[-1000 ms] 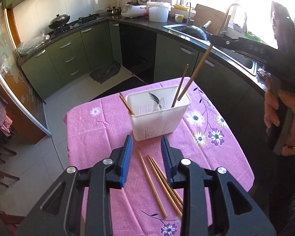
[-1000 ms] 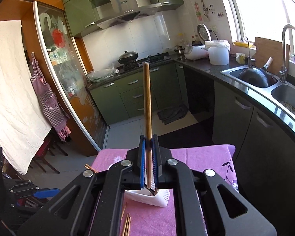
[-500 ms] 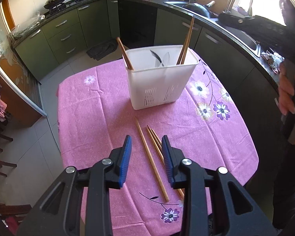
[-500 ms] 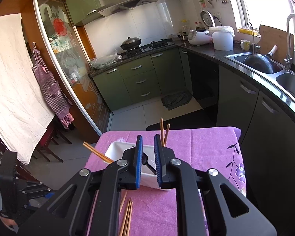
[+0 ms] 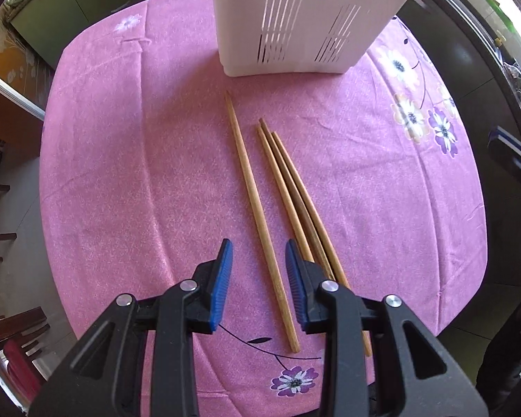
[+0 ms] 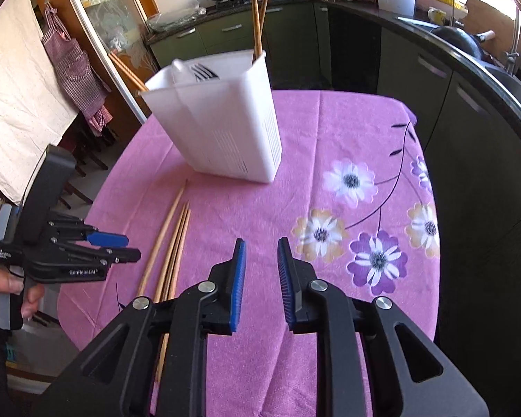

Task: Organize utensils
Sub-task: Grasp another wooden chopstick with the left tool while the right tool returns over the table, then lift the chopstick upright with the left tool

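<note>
Loose wooden chopsticks lie on the pink floral tablecloth: a lone chopstick (image 5: 250, 187) and a bundle of three (image 5: 295, 201) to its right, also seen as loose chopsticks (image 6: 170, 243). My left gripper (image 5: 258, 253) points down, low over the cloth, open, with the lone chopstick between its blue pads, which do not press on it. My right gripper (image 6: 260, 250) hangs over the cloth with its jaws opening and nothing between them. The white utensil holder (image 6: 225, 128) holds upright chopsticks (image 6: 257, 17) and a fork (image 6: 201, 69).
The table (image 6: 347, 132) is small and round-edged, and the holder (image 5: 309, 17) stands on its far side. Dark green cabinets and a sink counter (image 6: 469, 55) curve round behind. A hand (image 6: 3, 285) holds the left gripper (image 6: 111, 246) at the left table edge.
Both grippers came down toward the table. The right gripper let go of its chopstick, which now stands in the holder, and its jaws parted. The left gripper now straddles the lone chopstick.
</note>
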Demonstrator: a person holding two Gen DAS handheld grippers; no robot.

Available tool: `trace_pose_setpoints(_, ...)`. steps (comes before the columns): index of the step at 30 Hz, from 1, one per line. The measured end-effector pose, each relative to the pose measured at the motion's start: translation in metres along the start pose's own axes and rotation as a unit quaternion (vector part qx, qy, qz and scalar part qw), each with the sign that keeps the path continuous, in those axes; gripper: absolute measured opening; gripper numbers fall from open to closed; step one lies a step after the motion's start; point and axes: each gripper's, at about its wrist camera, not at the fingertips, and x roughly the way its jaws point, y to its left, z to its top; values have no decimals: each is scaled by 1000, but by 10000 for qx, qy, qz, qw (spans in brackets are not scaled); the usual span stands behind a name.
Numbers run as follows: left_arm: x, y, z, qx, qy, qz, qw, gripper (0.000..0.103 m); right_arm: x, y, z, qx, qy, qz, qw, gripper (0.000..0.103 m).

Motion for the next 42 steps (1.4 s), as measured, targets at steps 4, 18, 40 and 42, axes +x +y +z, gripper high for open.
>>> trace_pose_setpoints(4, 8, -2, 9, -87, 23, 147, 9999, 30, 22, -2, -12, 62, 202, 122, 9997, 19)
trace_pose_setpoints(18, 43, -11, 36, -184, 210, 583, 9979, 16, 36, -13, -12, 177, 382, 171, 9990, 21)
trace_pose_setpoints(40, -42, 10, 0, -194, -705, 306, 9969, 7, 54, 13, -14, -146, 749, 254, 9968, 21)
trace_pose_setpoints(42, -60, 11, -12, -156, -949, 313, 9949, 7, 63, 23, -14, -223, 893, 397, 9950, 21)
